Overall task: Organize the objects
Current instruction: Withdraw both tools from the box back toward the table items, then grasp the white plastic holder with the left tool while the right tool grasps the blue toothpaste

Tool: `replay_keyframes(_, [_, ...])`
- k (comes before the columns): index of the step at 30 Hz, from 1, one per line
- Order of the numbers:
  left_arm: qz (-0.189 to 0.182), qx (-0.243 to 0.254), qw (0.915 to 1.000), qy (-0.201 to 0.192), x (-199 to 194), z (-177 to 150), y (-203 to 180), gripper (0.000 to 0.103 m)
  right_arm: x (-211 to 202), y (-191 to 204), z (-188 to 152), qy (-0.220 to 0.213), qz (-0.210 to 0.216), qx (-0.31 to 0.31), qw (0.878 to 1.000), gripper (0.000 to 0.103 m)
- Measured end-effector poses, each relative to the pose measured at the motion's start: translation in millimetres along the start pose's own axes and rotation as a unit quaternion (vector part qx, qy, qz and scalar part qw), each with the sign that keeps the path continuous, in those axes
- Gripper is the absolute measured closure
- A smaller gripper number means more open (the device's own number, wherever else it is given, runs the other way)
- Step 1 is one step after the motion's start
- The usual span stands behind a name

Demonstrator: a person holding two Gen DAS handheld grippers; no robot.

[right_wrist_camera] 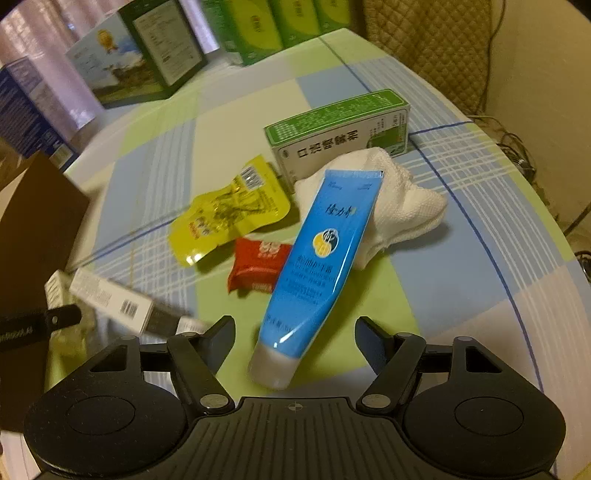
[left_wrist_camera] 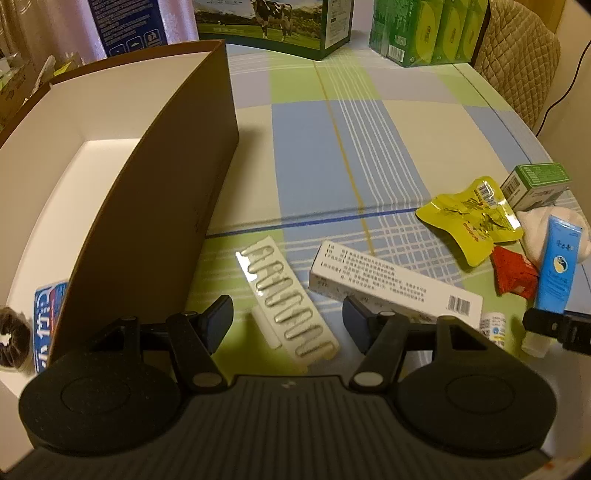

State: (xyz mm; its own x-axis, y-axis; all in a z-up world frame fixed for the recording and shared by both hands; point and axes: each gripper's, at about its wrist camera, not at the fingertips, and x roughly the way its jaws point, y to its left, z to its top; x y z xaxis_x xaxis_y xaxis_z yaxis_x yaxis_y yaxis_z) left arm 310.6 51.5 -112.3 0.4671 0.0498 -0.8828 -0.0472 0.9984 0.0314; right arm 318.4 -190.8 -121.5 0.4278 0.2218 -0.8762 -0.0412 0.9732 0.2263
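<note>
A brown box [left_wrist_camera: 177,192] with a white inside stands on the left of the checked table [left_wrist_camera: 314,140]. My left gripper [left_wrist_camera: 288,323] is open just above a clear blister strip [left_wrist_camera: 291,314], beside a long white carton [left_wrist_camera: 391,288]. My right gripper [right_wrist_camera: 295,345] is open, and the cap end of a blue tube [right_wrist_camera: 317,266] lies between its fingers without being pinched. The tube leans on a white cloth [right_wrist_camera: 402,199]. A yellow pouch [right_wrist_camera: 229,210], a red packet [right_wrist_camera: 258,264] and a green-and-white carton [right_wrist_camera: 340,129] lie nearby.
Inside the brown box lie a blue-and-white pack [left_wrist_camera: 50,317] and a dark round item [left_wrist_camera: 13,336]. A cow-print carton [left_wrist_camera: 273,26], green boxes [left_wrist_camera: 424,33] and a blue box [left_wrist_camera: 125,22] line the far edge. A quilted chair back [left_wrist_camera: 517,59] stands at the right.
</note>
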Motion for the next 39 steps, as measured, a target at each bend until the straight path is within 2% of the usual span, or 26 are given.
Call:
replay_keyframes(4, [0.006,0.005,1.0000,0.004,7.7,5.0,-0.5,0.041,4.2,-1.9,3.5,-0.004,-0.011,0.003,1.000,0.053])
replay_keyframes(6, [0.007,0.002,1.0000,0.006,10.8,5.9,1.0,0.042,4.1,-0.9,3.0,-0.003,-0.006,-0.007,1.000,0.065])
replay_keyframes(8, [0.005,-0.001,0.9999,0.010,13.5,5.6,3.9,0.050,3.1,-0.8,0.6,0.000,-0.005,-0.019,1.000,0.070])
replay_keyframes(10, [-0.002,-0.004,0.9999,0.016,15.6,4.3,6.5,0.072,2.4,-1.2,-2.6,0.002,-0.002,-0.028,1.000,0.071])
replay_keyframes(12, [-0.005,-0.007,0.9998,0.018,15.1,1.9,8.8,0.078,0.7,-3.2,-5.2,0.004,0.002,-0.034,0.999,0.072])
replay_keyframes(24, [-0.022,0.001,0.9994,0.025,-10.0,-24.2,3.5,0.079,-24.1,-12.4,-17.1,0.008,0.035,-0.046,0.998,0.075])
replay_keyframes(26, [-0.025,0.002,0.9994,0.024,-15.9,-28.9,1.4,0.079,-29.7,-11.9,-17.0,0.004,0.043,-0.049,0.998,0.078])
replay_keyframes(27, [-0.028,0.001,0.9993,0.023,-18.7,-30.9,-0.3,0.079,-32.3,-12.1,-16.5,0.002,0.047,-0.049,0.998,0.084])
replay_keyframes(39, [-0.030,-0.022,0.9992,0.017,-45.4,-54.3,-17.8,0.079,-53.0,-19.0,-14.9,-0.003,0.098,-0.076,0.992,0.086])
